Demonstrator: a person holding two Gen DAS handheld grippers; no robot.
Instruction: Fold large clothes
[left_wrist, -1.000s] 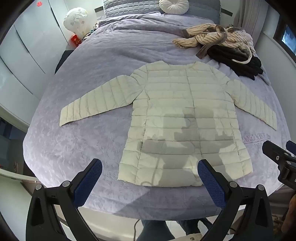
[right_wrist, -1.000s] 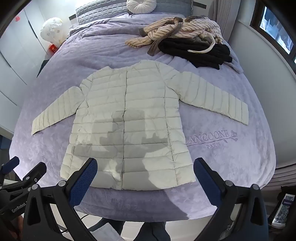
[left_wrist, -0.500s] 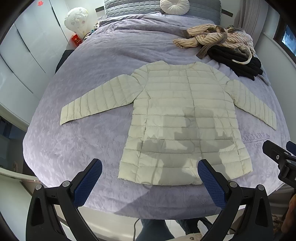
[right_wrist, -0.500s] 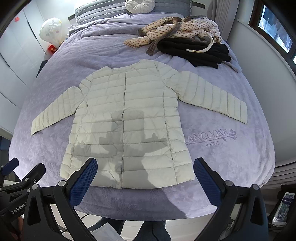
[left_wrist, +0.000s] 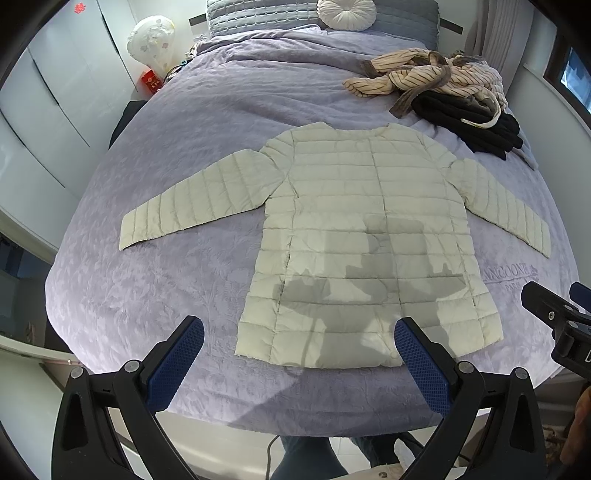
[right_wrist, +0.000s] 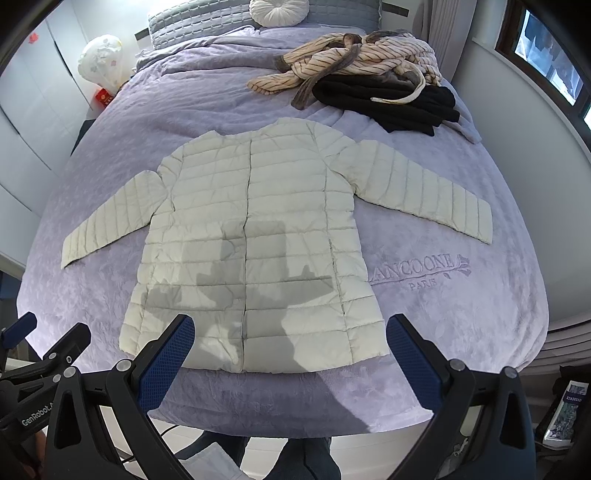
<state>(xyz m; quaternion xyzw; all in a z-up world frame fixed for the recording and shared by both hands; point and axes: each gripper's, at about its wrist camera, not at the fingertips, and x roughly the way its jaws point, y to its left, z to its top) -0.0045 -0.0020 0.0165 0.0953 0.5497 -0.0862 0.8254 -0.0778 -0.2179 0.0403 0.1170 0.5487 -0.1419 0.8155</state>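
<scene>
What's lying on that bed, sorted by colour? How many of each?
Cream: 1, the jacket, spread flat
Striped beige: 1, a crumpled garment
Black: 1, a garment partly under the striped one
White: 1, a round cushion
Total: 4

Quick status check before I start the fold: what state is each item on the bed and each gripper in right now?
quilted jacket: spread flat, front up, closed, both sleeves out, unfolded.
striped garment: crumpled heap, unfolded, partly on the black one.
black garment: bunched, unfolded.
round cushion: at the head of the bed.
left gripper: open, empty, above the jacket's hem.
right gripper: open, empty, above the hem.
</scene>
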